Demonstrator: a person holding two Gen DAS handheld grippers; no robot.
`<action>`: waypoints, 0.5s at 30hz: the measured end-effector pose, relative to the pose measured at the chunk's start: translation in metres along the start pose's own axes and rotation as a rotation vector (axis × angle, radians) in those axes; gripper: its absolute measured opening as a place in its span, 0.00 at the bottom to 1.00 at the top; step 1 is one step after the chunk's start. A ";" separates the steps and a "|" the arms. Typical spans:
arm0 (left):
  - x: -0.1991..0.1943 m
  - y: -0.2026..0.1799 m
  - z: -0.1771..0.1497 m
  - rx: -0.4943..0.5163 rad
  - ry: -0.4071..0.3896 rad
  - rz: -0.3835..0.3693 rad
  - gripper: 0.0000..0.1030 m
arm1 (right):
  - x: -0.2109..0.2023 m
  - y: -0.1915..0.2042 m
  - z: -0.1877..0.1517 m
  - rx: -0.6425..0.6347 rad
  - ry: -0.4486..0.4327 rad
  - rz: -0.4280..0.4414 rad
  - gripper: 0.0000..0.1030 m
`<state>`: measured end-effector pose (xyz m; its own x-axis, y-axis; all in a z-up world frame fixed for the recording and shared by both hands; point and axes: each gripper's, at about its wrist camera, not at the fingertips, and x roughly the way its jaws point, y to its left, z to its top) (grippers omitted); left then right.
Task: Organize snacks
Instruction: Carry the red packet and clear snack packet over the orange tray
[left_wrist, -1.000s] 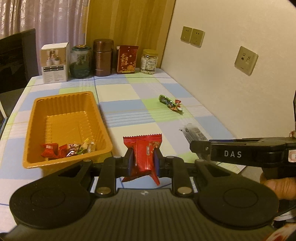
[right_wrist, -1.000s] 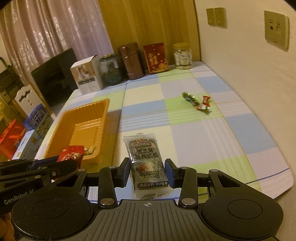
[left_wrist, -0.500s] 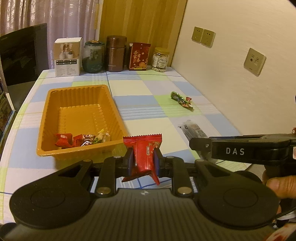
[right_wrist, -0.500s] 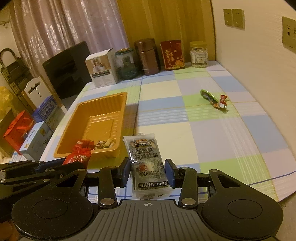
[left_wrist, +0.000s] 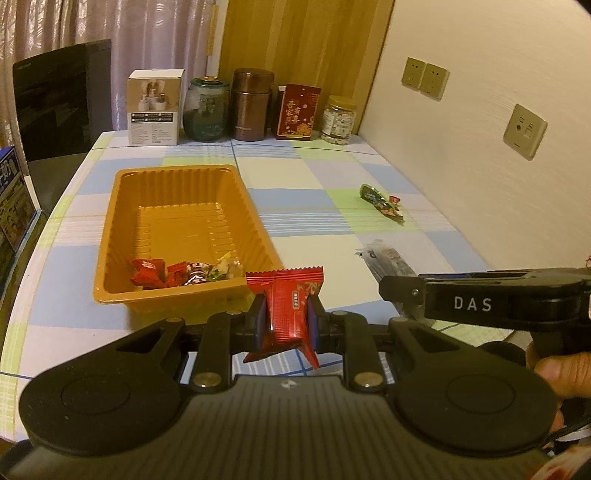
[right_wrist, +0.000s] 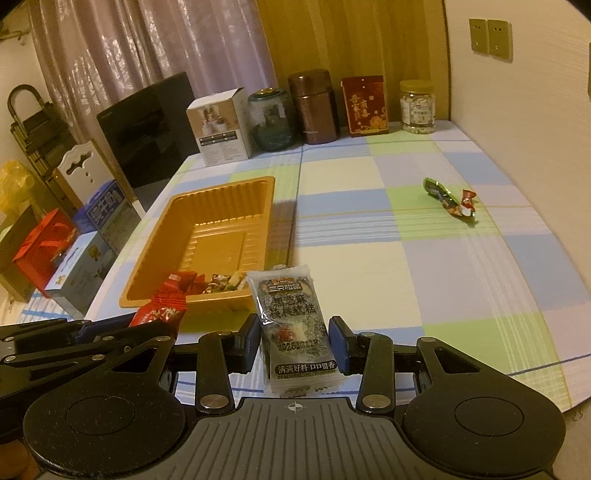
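Jars (left_wrist: 207, 109), tin (left_wrist: 297, 112) lining the table's (left_wrist: 303, 173) far edge; orange tray (left_wrist: 110, 236) sitting ahead; left gripper (left_wrist: 285, 320) pinching a crinkled red packet (left_wrist: 286, 306), right gripper (right_wrist: 295, 341) clasping a grey packet (right_wrist: 293, 325)

"DAS" on right gripper (left_wrist: 480, 302); "三只松鼠" on packet (right_wrist: 291, 317)

a red snack packet (left_wrist: 286, 306) with crimped ends stands upright at centre frame of the left wrist view, pinched at its middle. a grey-black sesame cake packet (right_wrist: 295, 328) with a clear bottom edge stands lengthwise at lower centre of the right wrist view. the orange ribbed tray (left_wrist: 110, 236) sits left of centre, small wrapped candies (left_wrist: 184, 273) heaped at its near end. two loose candies (right_wrist: 450, 199) lie touching at right.
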<state>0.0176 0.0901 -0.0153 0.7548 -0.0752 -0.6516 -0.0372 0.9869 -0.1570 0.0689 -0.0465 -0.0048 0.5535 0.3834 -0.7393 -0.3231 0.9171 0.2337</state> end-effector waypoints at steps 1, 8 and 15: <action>0.000 0.002 0.000 -0.003 0.000 0.003 0.20 | 0.001 0.001 0.000 -0.002 0.001 0.002 0.39; 0.003 0.019 0.006 -0.023 -0.005 0.033 0.20 | 0.014 0.011 0.006 -0.014 0.009 0.017 0.39; 0.010 0.037 0.013 -0.042 0.005 0.059 0.20 | 0.031 0.023 0.017 -0.025 0.012 0.039 0.39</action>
<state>0.0324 0.1273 -0.0179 0.7475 -0.0180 -0.6641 -0.1091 0.9827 -0.1494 0.0918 -0.0119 -0.0118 0.5307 0.4173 -0.7377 -0.3633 0.8984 0.2468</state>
